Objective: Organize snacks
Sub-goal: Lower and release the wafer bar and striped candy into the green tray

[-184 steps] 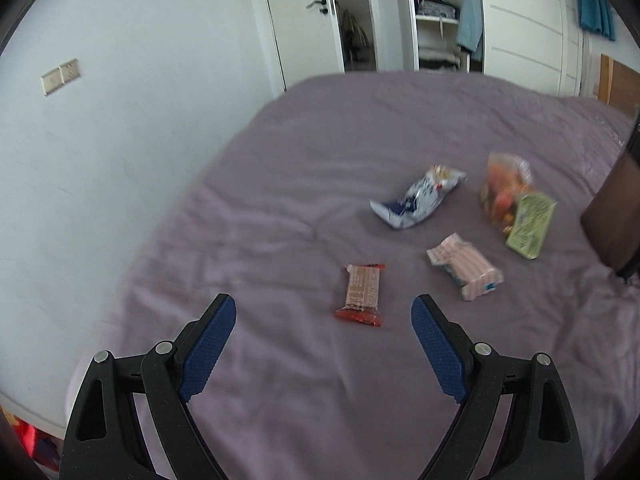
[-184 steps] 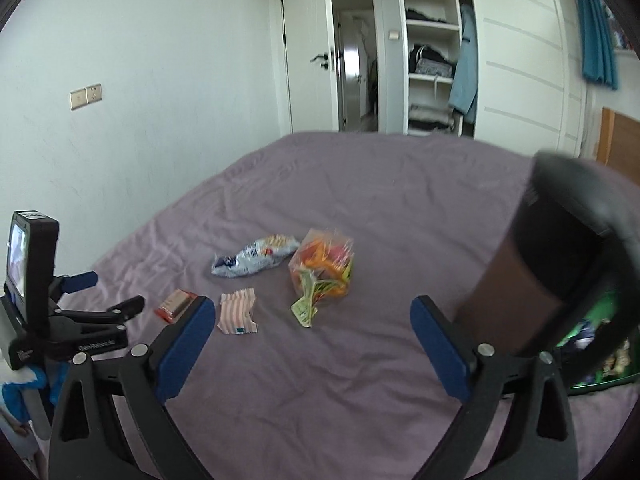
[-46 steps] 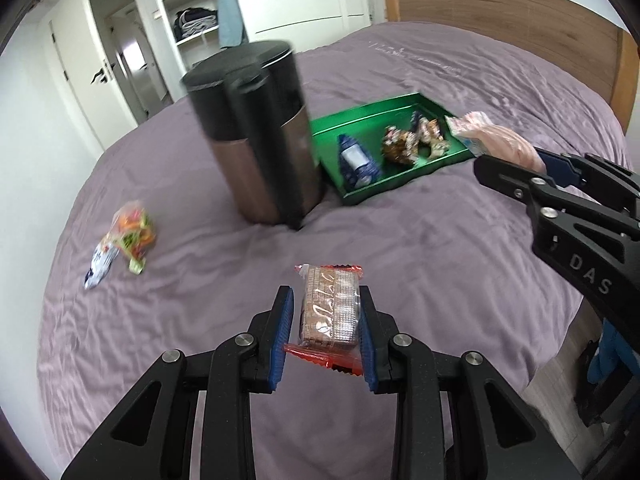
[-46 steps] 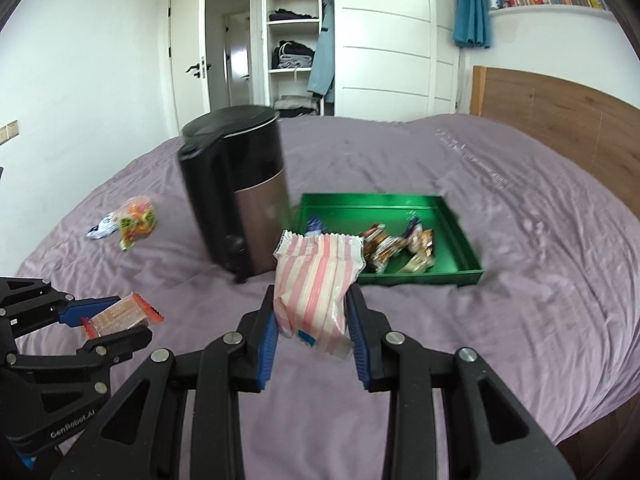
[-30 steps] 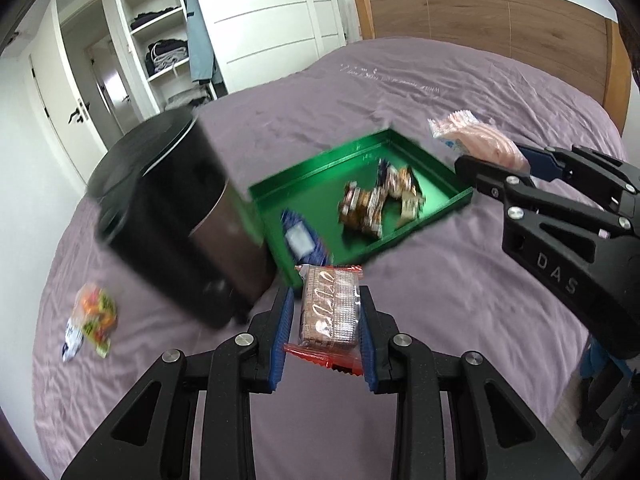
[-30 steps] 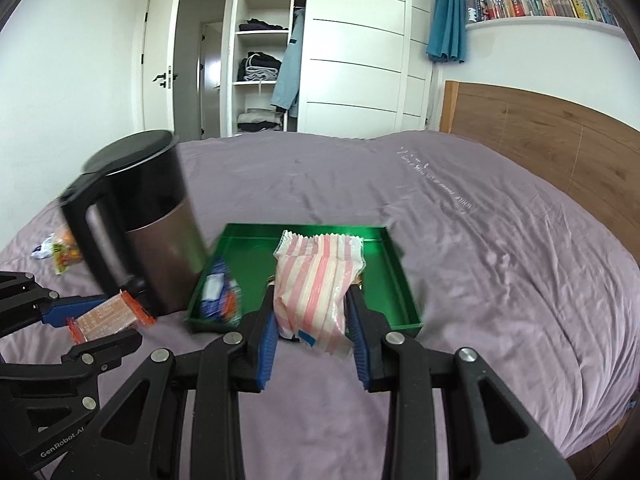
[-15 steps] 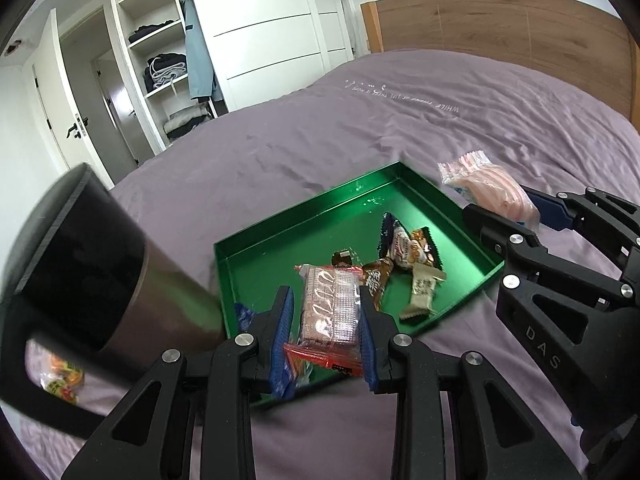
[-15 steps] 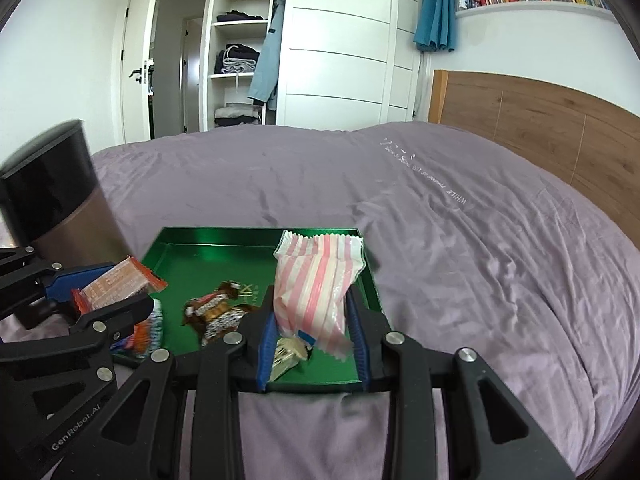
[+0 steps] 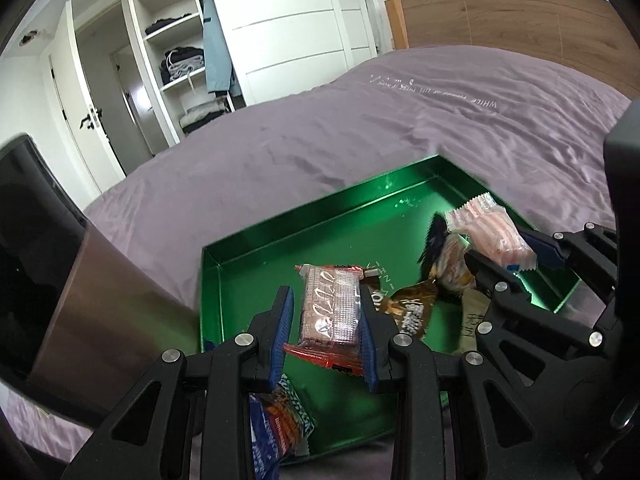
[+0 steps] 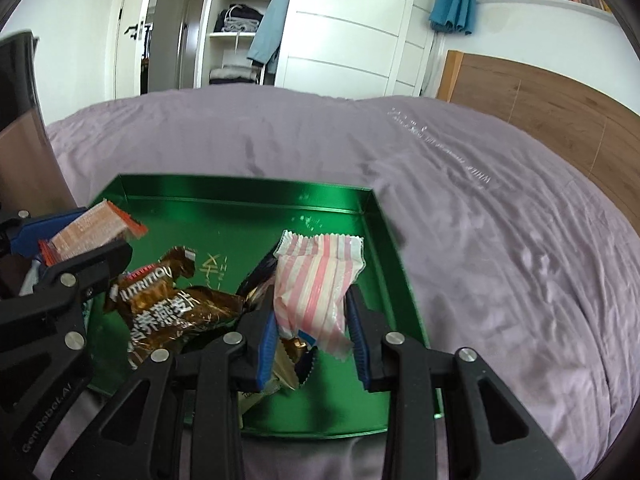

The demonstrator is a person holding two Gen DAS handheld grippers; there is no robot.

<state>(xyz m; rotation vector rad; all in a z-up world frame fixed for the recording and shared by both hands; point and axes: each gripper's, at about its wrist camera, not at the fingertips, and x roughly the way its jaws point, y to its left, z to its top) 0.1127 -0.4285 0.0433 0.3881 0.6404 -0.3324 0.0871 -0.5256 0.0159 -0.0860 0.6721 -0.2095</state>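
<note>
Green metal, glossy and shallow-walled, the rectangular tray (image 9: 256, 240) lies on the purple bed (image 9: 360, 120) with crinkly foil snacks in it: brown wrappers (image 10: 176, 304) near the middle and a blue-and-orange packet (image 9: 276, 428) at the near left corner. Over the tray's left part, the left claw (image 9: 326, 328) is closed on a cracker pack (image 9: 332, 308), clear film with red crimped ends over a ridged biscuit block. Its long axis runs forward along the fingers, one red end toward the camera, the other toward the tray's far wall. Over the right part, the right claw (image 10: 312, 328) is clamped on a pink-and-white striped bag (image 10: 316, 280), soft and puffy, standing upright between the blue pads with its serrated seal on top and its stripes running along its length. Neither held pack can be seen touching the tray floor. A black and brushed-steel bin (image 9: 60, 280) stands just beside the tray's left side.
</note>
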